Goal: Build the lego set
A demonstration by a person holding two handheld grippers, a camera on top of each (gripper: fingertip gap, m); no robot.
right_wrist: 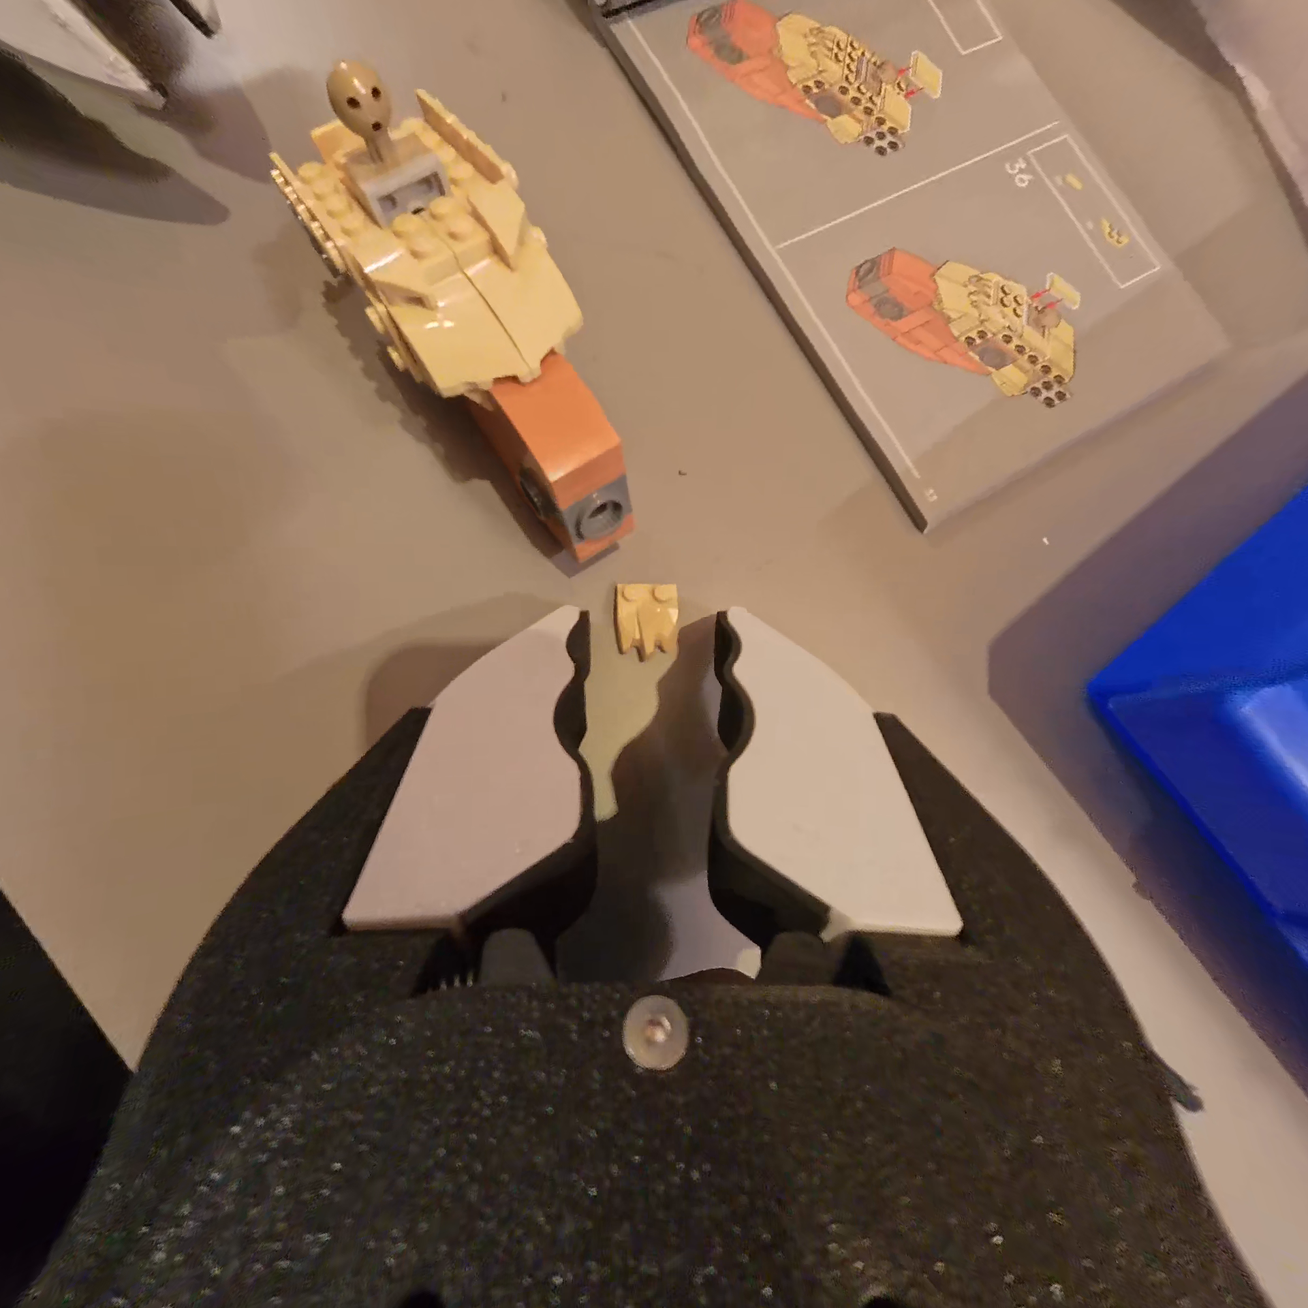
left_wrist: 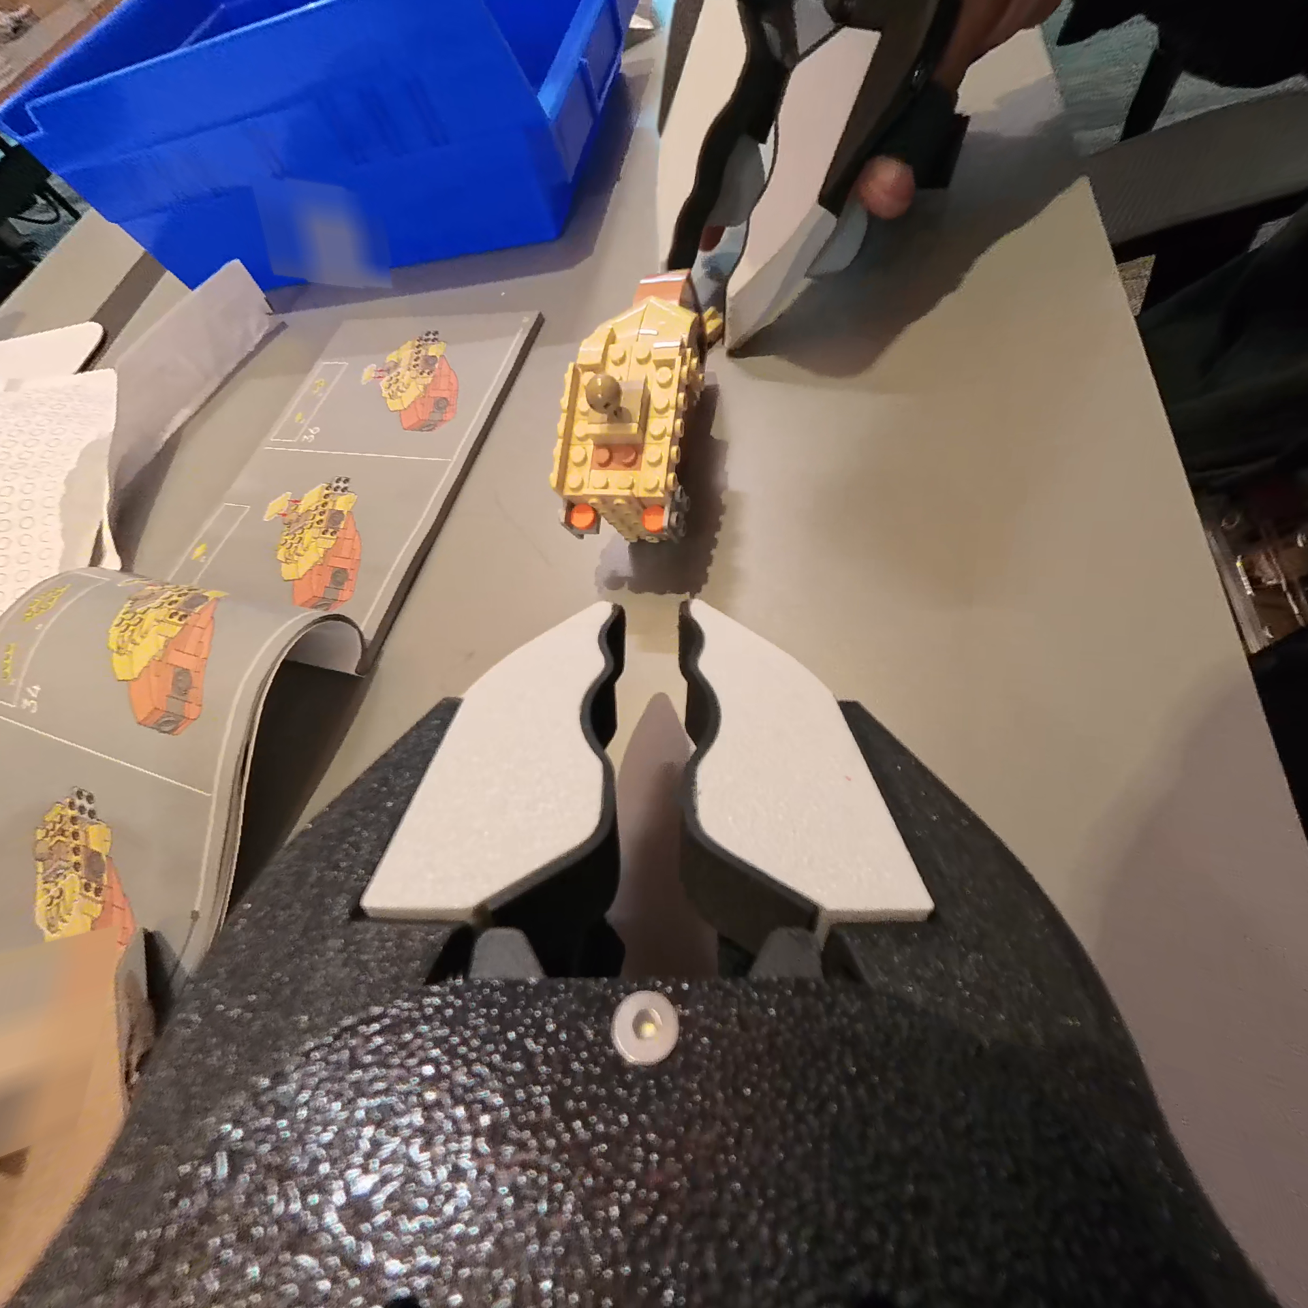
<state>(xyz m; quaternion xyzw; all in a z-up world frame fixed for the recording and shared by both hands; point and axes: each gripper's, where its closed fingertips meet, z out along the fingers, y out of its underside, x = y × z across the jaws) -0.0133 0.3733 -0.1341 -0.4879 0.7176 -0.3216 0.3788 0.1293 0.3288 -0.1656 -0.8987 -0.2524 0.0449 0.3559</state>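
A tan and orange-brown lego vehicle [left_wrist: 630, 425] with a tan droid head on top stands on the grey table, in the middle of both views [right_wrist: 439, 283]. My left gripper [left_wrist: 652, 617] is slightly open and empty, just short of the model's rear with its orange round studs. My right gripper [right_wrist: 652, 619] is open at the model's brown nose. A small tan lego piece [right_wrist: 645, 621] lies on the table between the right fingertips, touching neither. The right gripper also shows at the model's far end in the left wrist view [left_wrist: 718, 322].
An open instruction booklet [left_wrist: 368, 460] lies left of the model and also shows in the right wrist view [right_wrist: 920, 248]. A blue bin [left_wrist: 318, 127] stands behind it, also in the right wrist view [right_wrist: 1217, 743]. A white studded baseplate [left_wrist: 49, 460] lies far left. The table edge [left_wrist: 1168, 439] runs along the right. About 15 cm separates my left fingertips from my right.
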